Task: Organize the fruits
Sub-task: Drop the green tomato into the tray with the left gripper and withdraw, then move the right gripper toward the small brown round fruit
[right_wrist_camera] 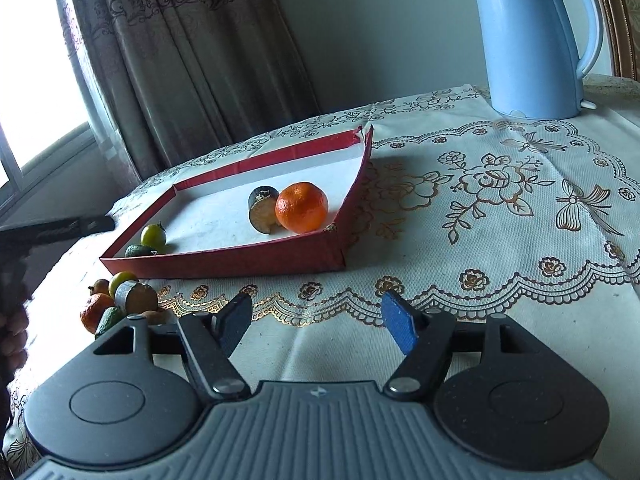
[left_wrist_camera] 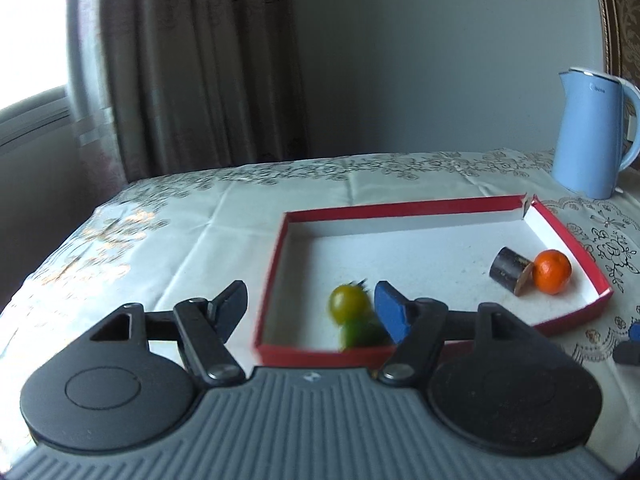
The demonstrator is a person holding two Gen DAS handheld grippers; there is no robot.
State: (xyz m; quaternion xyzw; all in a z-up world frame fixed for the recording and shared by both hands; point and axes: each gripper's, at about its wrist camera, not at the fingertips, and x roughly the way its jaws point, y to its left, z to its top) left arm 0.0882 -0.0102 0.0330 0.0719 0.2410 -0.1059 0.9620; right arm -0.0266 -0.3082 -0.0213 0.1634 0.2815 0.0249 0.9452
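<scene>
The left gripper [left_wrist_camera: 310, 308] had its jaws apart, empty, over the shallow red cardboard tray [left_wrist_camera: 276, 256] where a small yellow-green tomato [left_wrist_camera: 348, 303] sat, probably just dropped, while the right gripper [right_wrist_camera: 316, 320] hung unclenched too, likely waiting near the loose fruit pile [right_wrist_camera: 120, 300].

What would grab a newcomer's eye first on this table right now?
Probably the red-rimmed tray in the middle of the floral tablecloth, with a bright orange mandarin against a dark cut cylinder piece in its right corner. At its near-left corner sit a yellow-green tomato and a green fruit, between the open left gripper. A tall light blue kettle stands behind, far right.
</scene>
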